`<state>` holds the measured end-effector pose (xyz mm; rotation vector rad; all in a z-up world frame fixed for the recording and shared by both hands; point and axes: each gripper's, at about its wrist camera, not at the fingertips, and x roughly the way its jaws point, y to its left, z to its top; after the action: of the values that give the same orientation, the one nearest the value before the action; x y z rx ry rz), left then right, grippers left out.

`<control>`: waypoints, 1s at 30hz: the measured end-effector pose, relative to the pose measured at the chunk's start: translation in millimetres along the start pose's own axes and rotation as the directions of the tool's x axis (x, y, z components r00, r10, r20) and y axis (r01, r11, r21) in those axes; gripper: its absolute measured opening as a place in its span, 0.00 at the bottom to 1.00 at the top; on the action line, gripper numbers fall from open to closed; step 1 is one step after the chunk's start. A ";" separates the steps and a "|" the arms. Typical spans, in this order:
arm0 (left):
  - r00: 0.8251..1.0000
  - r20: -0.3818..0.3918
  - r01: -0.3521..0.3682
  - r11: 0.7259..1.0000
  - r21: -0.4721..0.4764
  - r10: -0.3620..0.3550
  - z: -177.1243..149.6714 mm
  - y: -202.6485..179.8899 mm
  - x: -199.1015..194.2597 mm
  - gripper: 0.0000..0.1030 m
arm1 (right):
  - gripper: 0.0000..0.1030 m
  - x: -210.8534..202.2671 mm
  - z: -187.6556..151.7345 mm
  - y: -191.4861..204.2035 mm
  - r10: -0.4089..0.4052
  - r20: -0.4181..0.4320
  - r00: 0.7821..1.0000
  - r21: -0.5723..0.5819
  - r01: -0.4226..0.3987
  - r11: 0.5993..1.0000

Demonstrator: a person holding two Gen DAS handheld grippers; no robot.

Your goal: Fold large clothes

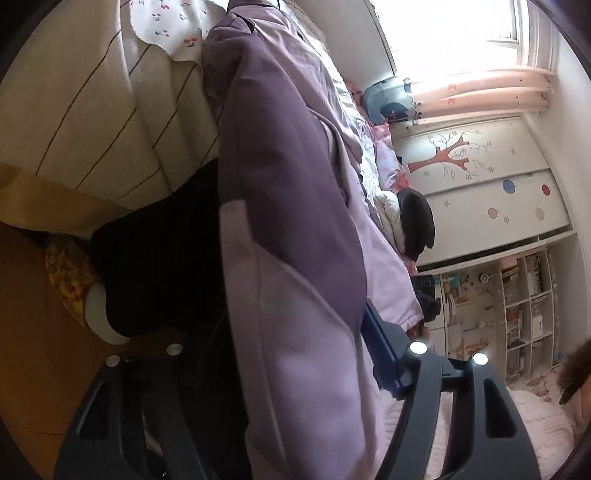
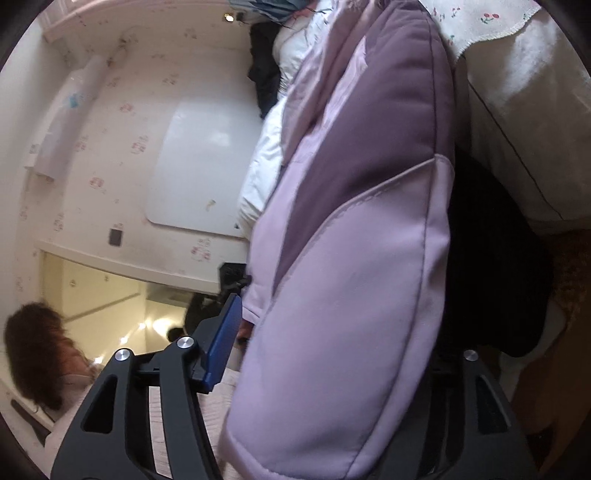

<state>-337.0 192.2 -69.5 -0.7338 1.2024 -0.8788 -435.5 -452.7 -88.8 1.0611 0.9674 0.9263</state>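
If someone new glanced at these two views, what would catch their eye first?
A big two-tone purple padded jacket fills the middle of both views, lying between each gripper's fingers. Beside it is the cream striped bed cover, and in the left wrist view a bright window glares at top right.

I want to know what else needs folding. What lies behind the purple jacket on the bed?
Behind the purple jacket lie a white padded garment and something dark. The jacket covers the rest.

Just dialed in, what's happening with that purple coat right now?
A person is partway through folding a padded purple jacket on a bed. The jacket runs between the fingers of both the left tongs and the right tongs. Whether either pair is actually pinching the fabric cannot be told. The fold is not finished.
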 end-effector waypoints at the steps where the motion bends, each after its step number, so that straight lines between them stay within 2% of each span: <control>1: 1.000 0.006 0.003 1.000 0.005 -0.003 0.4 -1.0 0.8 0.65 | 0.59 -0.6 1.0 -0.2 0.007 0.002 1.000 -0.003 -0.007 1.000; 12: 1.000 0.015 -0.009 0.999 0.035 0.008 -3.0 4.1 -0.3 0.63 | 0.59 4.3 3.6 22.2 0.025 0.033 0.999 -0.040 -0.024 0.999; 14: 1.000 0.011 0.011 0.999 0.043 -0.012 -3.4 1.6 0.5 0.44 | 0.59 7.3 2.7 30.6 0.016 0.044 0.999 -0.055 -0.013 0.998; 15: 1.000 0.010 0.022 0.999 0.049 -0.023 -3.0 -0.7 0.6 0.32 | 0.59 6.6 1.4 31.1 0.012 0.048 0.999 -0.062 -0.009 0.998; 16: 0.999 0.013 0.029 0.998 0.061 -0.030 -3.4 -3.5 0.2 0.25 | 0.56 6.2 0.1 32.7 -0.006 0.049 0.999 -0.077 0.009 0.997; 17: 0.999 0.015 0.035 0.996 0.081 -0.036 -3.5 -7.5 -0.4 0.23 | 0.50 8.4 -0.7 36.5 -0.020 0.046 0.999 -0.085 0.024 0.996; 20: 0.999 0.008 0.043 0.994 0.100 -0.044 -2.2 -10.2 -1.2 0.22 | 0.49 7.3 -0.5 37.8 -0.050 0.029 0.998 -0.087 0.052 0.995; 21: 0.999 -0.004 0.051 0.994 0.094 -0.050 -2.1 -6.0 0.2 0.23 | 0.49 6.4 -0.6 37.2 -0.058 0.023 0.998 -0.075 0.060 0.995; 22: 0.998 -0.022 0.054 0.996 0.070 -0.053 -1.5 -1.8 2.0 0.37 | 0.57 5.3 -0.6 36.1 -0.062 0.017 0.998 -0.062 0.063 0.996; 23: 0.998 -0.036 0.051 0.997 0.053 -0.049 -1.2 2.2 3.8 0.50 | 0.68 3.3 -2.4 34.1 -0.069 0.013 0.998 -0.049 0.069 0.996; 24: 0.999 -0.045 0.029 0.999 0.027 -0.027 -0.8 6.7 5.2 0.76 | 0.73 2.1 -4.1 33.9 -0.074 0.014 0.997 -0.050 0.075 0.996; 25: 1.000 -0.029 0.010 1.000 0.007 -0.010 -0.9 9.8 4.7 0.84 | 0.75 -0.6 -5.9 32.8 -0.073 0.020 0.997 -0.053 0.074 0.996; 29: 1.000 -0.007 0.026 0.999 -0.034 -0.026 -1.3 14.4 12.6 0.83 | 0.73 -2.8 -11.8 30.1 -0.049 0.043 0.998 -0.079 0.053 0.996; 30: 1.000 -0.011 0.022 0.999 -0.026 -0.022 -2.4 12.8 14.9 0.69 | 0.69 -0.1 -14.1 32.5 -0.061 0.043 0.997 -0.101 0.065 0.993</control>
<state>-335.2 185.3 -88.0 -0.7646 1.2194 -0.8880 -453.3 -441.7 -60.2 0.9541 0.9058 0.8899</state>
